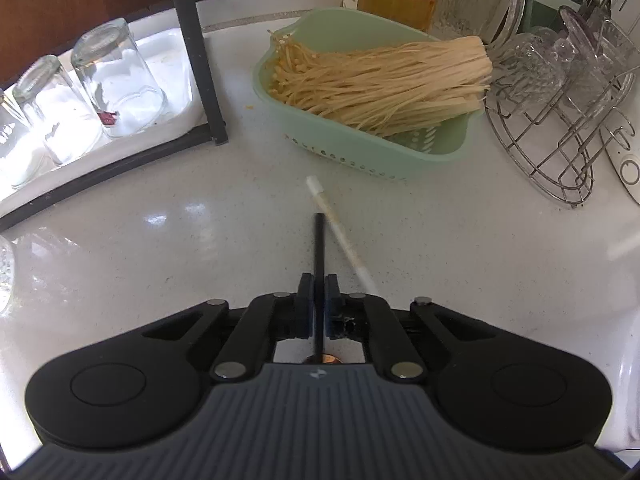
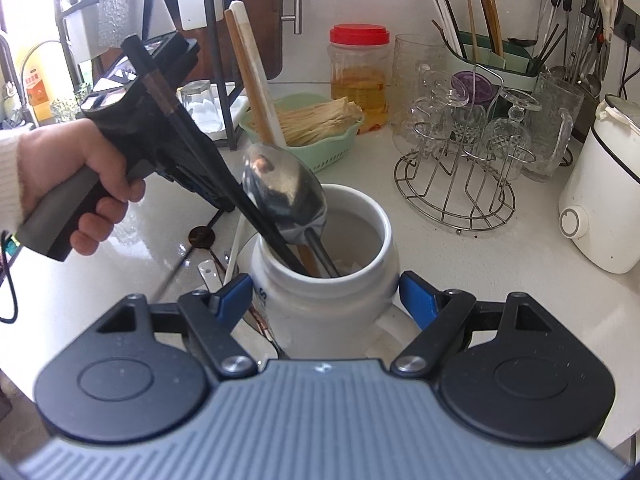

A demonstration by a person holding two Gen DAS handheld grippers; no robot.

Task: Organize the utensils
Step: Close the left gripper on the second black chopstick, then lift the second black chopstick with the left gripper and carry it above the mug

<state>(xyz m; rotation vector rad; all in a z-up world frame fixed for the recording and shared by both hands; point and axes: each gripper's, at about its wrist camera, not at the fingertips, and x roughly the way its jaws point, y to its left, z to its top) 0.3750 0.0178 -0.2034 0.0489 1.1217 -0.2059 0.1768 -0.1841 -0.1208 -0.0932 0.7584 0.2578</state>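
Black pads of your left gripper (image 1: 319, 280) are pinched tight on a thin black chopstick (image 1: 319, 240), which runs straight out between the fingers over the white counter (image 1: 160, 248). Just beside it a white chopstick (image 1: 340, 232) lies slantwise on the counter, crossing behind the black one.

Your right gripper (image 2: 326, 300) stands fairly wide, its blue pads (image 2: 234, 294) set against either side of a white ceramic jar (image 2: 324, 304); they look to be touching the jar's wall, so you are holding it. The jar stands upright and already carries a large metal spoon (image 2: 286, 196) bowl-up, a black chopstick, and a wooden and a white one leaning out to the upper left. In that same view your left hand (image 2: 80, 176) grips its tool left of the jar, above the counter. A few more utensils (image 2: 208, 272) lie flat on the counter by the jar's left side.

Farther out sit a green basket (image 1: 360, 160) of enoki mushrooms (image 1: 380, 80), upturned glasses (image 1: 116, 80) on a white tray, a wire rack of glassware (image 2: 456, 184), a red-lidded jar (image 2: 359, 76) and a green holder of chopsticks (image 2: 492, 60).
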